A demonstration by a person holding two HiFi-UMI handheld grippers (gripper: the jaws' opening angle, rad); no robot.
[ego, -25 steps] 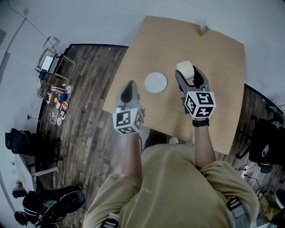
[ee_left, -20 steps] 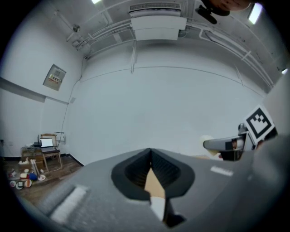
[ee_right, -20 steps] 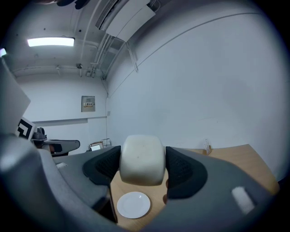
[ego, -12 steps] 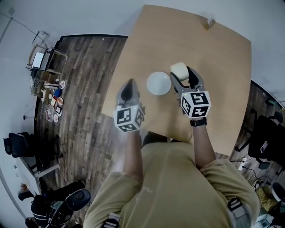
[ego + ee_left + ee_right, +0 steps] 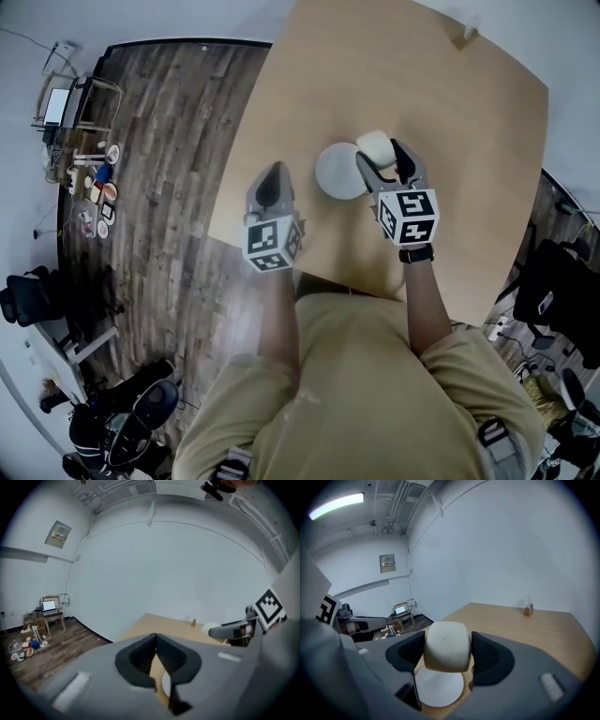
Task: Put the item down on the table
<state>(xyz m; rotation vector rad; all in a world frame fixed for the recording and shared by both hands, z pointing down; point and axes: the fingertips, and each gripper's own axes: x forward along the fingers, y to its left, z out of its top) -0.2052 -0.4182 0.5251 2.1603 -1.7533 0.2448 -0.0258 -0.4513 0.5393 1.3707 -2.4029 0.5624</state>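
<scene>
A cream rounded cup-like item (image 5: 446,645) sits clamped between the jaws of my right gripper (image 5: 446,654). In the head view that item (image 5: 374,146) hangs over the wooden table (image 5: 469,141), at the right rim of a white round plate (image 5: 339,172). From the right gripper view the plate (image 5: 438,688) lies directly below the item. My left gripper (image 5: 271,187) hovers at the table's near left edge, its jaws closed together and empty, with the plate edge (image 5: 165,686) visible beyond them.
A small wooden stand (image 5: 463,38) sits near the table's far edge. Dark plank floor (image 5: 159,187) lies left of the table, with a cart holding a laptop (image 5: 58,101) and scattered small things far left. A dark chair (image 5: 562,300) stands at the right.
My right gripper has carried the cream item left, from beside the plate to over its right rim. The left gripper has stayed in place.
</scene>
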